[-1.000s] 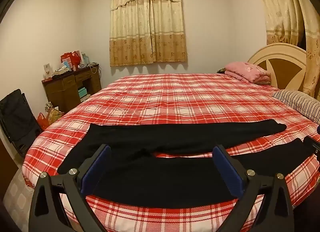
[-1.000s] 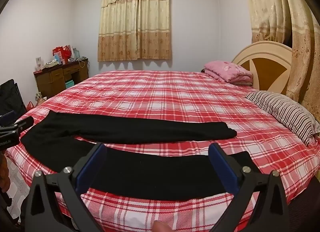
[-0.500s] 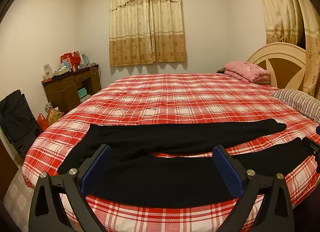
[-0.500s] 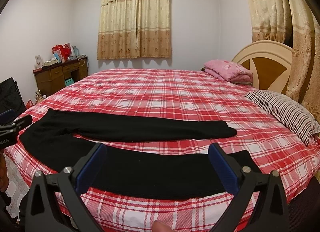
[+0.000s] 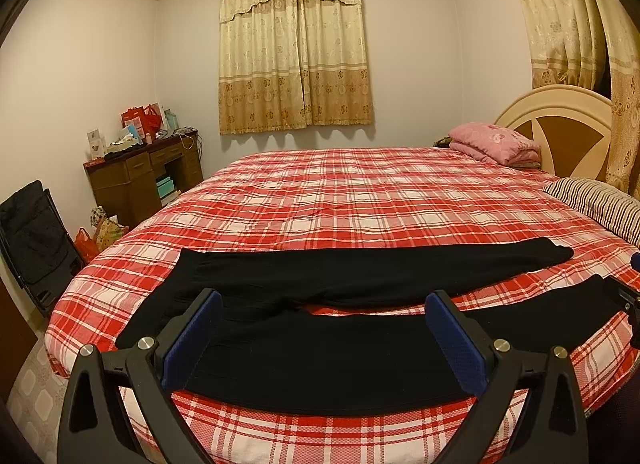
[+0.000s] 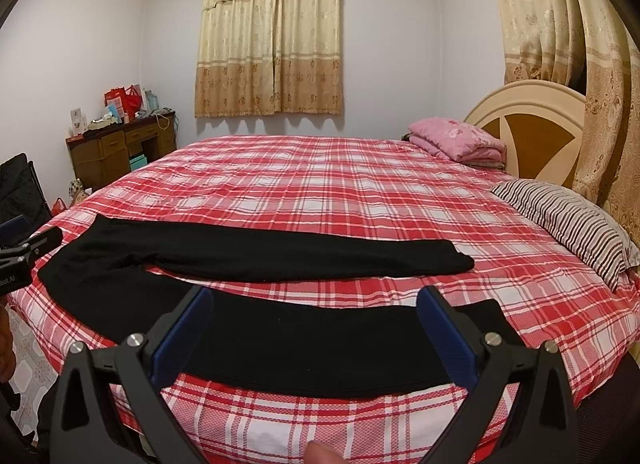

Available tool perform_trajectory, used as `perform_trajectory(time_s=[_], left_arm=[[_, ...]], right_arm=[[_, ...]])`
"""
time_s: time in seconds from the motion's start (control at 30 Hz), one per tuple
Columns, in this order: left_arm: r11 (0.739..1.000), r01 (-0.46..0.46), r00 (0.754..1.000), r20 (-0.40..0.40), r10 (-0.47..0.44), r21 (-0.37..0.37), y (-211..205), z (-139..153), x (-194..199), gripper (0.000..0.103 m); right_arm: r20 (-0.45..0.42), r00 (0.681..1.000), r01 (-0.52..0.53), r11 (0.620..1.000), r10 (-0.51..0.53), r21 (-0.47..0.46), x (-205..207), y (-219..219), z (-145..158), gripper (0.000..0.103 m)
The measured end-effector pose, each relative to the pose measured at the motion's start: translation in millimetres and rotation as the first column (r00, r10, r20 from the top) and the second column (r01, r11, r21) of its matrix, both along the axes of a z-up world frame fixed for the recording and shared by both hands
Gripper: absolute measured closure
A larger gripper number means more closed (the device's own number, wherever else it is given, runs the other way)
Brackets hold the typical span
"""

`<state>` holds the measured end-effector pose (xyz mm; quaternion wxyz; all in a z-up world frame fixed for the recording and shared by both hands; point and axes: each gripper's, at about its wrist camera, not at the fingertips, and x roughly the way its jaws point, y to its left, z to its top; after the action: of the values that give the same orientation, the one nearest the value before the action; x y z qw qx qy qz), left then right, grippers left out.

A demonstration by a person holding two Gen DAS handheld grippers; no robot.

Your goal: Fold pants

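Holding both the left gripper point(image 5: 320, 328) and right gripper point(image 6: 314, 322) with jaws wide and empty, we see the black pants point(image 5: 340, 348) flat on the bed point(image 5: 360, 199) just beyond them, soft, limp, best pinched at the near leg's edge.

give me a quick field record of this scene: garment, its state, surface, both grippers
garment: black pants
state: spread flat, unfolded, legs apart, waist toward the left
surface: red plaid bedspread
left gripper: open, above the near leg, holding nothing
right gripper: open, above the near leg, holding nothing
nearby: striped pillow, pink blanket
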<state>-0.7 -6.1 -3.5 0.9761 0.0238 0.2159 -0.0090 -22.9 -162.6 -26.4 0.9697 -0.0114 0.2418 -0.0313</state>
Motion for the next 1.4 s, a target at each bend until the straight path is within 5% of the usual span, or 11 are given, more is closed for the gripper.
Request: perform_trajectory(time_s=[1.4], left_arm=[[1.000,0.005,1.000,-0.022,-0.005,0.002,6.6,-9.7,5.2,0.001]], right_arm=[[-0.034,0.999,-0.005,1.000,0.005,-0.008,5.2,9.1,-6.4,0.000]])
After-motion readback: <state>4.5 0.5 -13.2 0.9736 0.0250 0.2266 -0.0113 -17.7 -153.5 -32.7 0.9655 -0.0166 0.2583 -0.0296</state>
